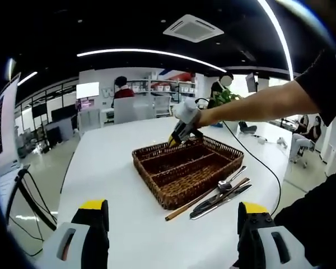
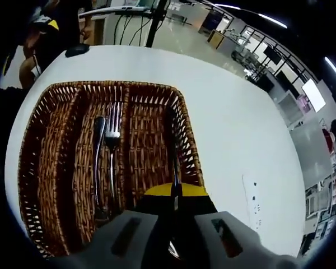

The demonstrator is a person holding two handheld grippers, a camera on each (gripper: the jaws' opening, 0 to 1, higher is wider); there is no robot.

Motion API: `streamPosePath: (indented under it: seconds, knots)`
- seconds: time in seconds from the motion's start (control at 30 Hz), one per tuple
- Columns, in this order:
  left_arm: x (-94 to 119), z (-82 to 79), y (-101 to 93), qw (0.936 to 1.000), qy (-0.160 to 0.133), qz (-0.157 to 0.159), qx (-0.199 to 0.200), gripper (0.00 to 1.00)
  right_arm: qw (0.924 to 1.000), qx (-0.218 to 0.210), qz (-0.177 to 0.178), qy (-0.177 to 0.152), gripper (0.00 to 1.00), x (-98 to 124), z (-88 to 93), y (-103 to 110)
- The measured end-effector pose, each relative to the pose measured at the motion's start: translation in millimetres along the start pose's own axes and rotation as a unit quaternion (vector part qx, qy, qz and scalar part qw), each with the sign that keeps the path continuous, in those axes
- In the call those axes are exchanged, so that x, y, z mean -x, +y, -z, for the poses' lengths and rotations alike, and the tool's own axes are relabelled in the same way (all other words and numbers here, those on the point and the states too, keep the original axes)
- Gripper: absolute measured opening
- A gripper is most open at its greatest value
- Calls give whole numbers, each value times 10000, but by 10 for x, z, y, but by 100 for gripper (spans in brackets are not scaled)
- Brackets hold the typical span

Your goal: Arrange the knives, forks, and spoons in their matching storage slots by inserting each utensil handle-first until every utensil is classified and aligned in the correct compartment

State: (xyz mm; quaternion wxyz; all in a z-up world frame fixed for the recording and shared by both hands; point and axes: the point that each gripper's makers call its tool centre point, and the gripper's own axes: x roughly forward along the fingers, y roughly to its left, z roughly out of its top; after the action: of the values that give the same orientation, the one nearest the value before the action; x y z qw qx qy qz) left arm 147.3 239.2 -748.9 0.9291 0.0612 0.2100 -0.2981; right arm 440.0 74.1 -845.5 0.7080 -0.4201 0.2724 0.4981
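In the left gripper view the left gripper [image 1: 172, 235] rises from the bottom edge with its two jaws far apart, black fingers capped in yellow, nothing between them; it hangs over bare white table [image 1: 117, 185]. Just above it, at the centre of the frame, sits a rectangular wicker tray [image 1: 186, 168] of dark brown woven cane, split by woven walls into long compartments. Lying on the table against the tray's lower right side is a loose bundle of utensils [image 1: 218, 196]: shiny steel pieces and a brown, stick-like handle. At the tray's far corner, upper centre, the right gripper [image 1: 179, 134] reaches down into it, held by a gloved hand [image 1: 187, 112] on a bare forearm that comes in from the right.

In the right gripper view that gripper [image 2: 175, 196] has its yellow-tipped jaws closed to a thin slit on a dark slim utensil [image 2: 174, 162], which lies along the tray's right-hand compartment; what kind of utensil it is cannot be told. In the middle compartment, left of centre, a steel fork [image 2: 112, 151] and a second steel utensil [image 2: 97, 162] lie side by side.

No brand or writing can be read on any of these things.
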Motion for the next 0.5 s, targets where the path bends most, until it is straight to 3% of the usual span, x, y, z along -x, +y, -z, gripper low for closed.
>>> streamPosePath:
  seconds: [0.37, 0.5]
  knots:
    - [4, 45, -26, 10000, 67, 2, -6, 100, 9999, -121, 61, -59, 0, -119, 95, 54]
    - [-12, 77, -51, 9999, 121, 48, 3, 100, 9999, 99, 47, 68, 0, -142, 149, 85]
